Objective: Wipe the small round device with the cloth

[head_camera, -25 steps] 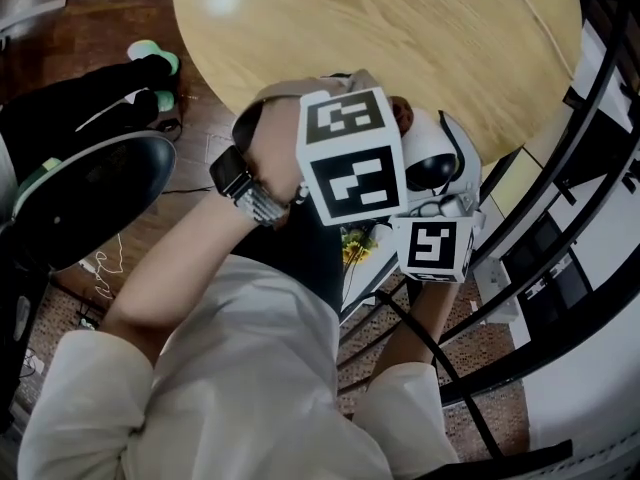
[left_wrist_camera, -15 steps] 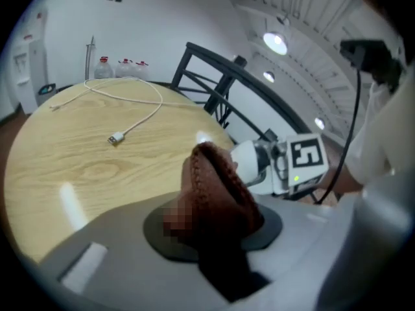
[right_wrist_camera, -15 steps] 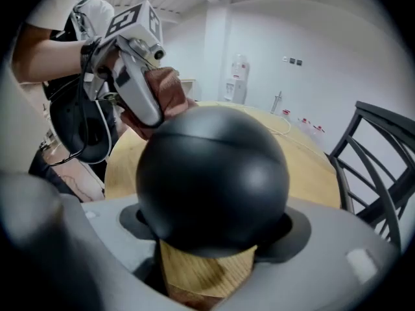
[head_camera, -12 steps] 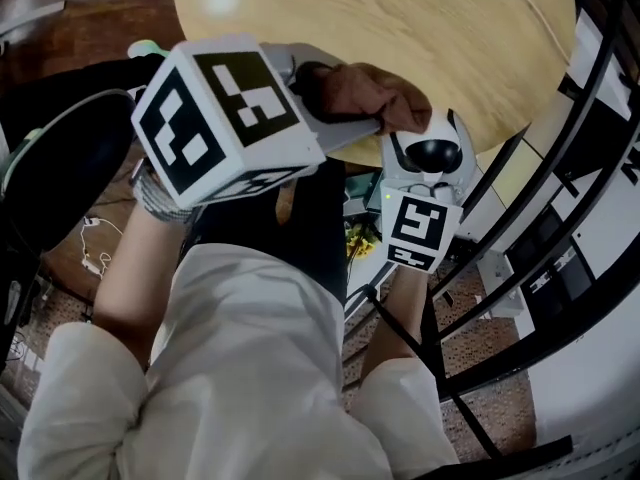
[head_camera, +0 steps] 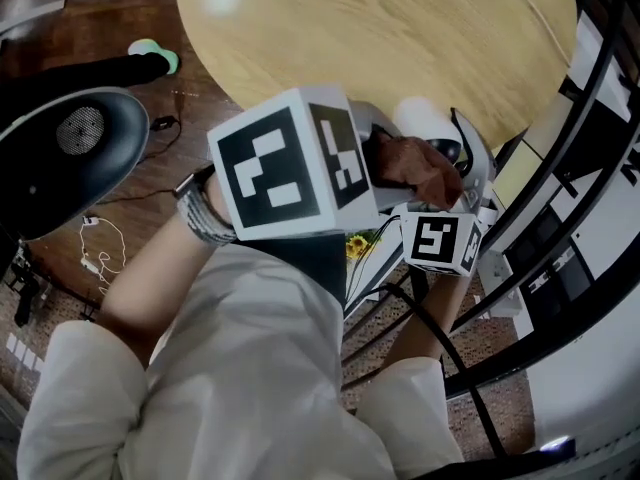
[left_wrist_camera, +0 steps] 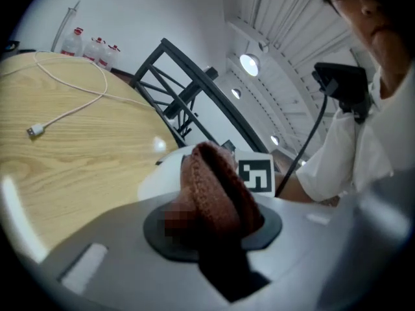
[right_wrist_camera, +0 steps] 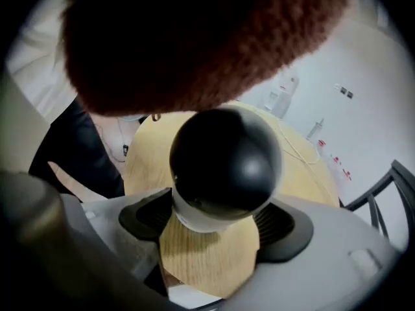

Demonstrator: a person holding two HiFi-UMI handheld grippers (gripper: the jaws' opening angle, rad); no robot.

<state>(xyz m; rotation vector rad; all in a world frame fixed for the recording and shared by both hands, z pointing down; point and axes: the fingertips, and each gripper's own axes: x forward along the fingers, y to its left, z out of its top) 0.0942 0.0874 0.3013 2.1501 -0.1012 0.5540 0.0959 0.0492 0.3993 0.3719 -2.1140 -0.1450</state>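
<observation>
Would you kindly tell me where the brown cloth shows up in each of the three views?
Head view: the cloth is right of centre, by the near edge of the table.
Left gripper view: dead centre, clamped between the jaws.
Right gripper view: across the top, above the small round device.
Shared landmark: the round wooden table, in all three.

Left gripper, jaws clamped on cloth; right gripper, jaws gripping device; grippers held close together.
</observation>
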